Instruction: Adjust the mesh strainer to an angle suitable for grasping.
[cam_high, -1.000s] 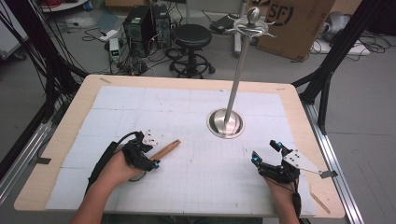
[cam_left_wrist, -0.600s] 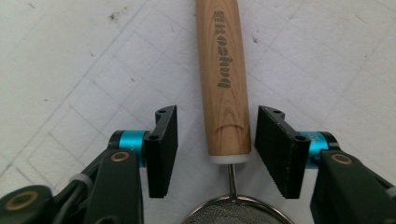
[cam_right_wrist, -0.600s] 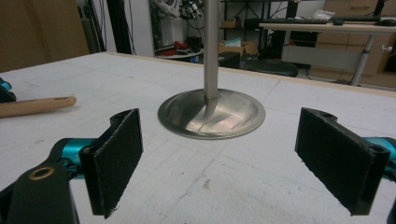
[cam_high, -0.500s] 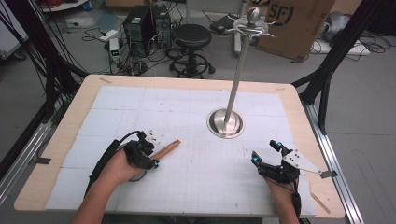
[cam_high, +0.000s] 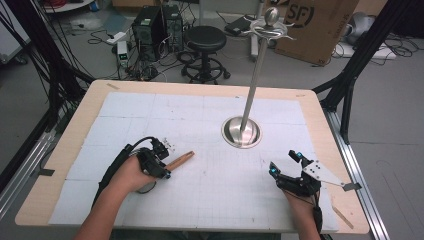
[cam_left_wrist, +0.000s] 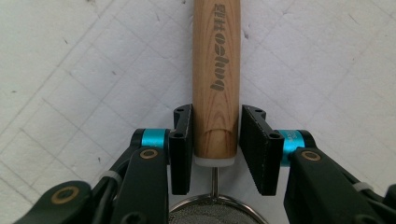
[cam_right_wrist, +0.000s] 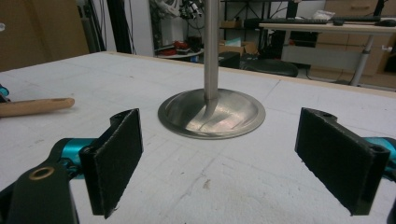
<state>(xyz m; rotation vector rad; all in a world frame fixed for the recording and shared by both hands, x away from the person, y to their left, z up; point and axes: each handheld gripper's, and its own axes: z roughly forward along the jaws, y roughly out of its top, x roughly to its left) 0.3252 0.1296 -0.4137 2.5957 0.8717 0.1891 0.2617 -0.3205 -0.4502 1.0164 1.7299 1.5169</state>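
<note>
Left gripper view has the left hand-held gripper with its jaws either side of a wooden handle, one jaw touching, the other just beside it; the burnt-in writing is hard to read, perhaps "bayco". A wire mesh strainer shows below. On the worktop stands a metal stand; the right hand-held gripper is spread wide.

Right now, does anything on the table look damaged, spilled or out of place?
Nothing stands out. The wooden handle lies flat between the jaws of the left gripper, the metal stand is upright, and the right gripper is open and holds nothing.
</note>
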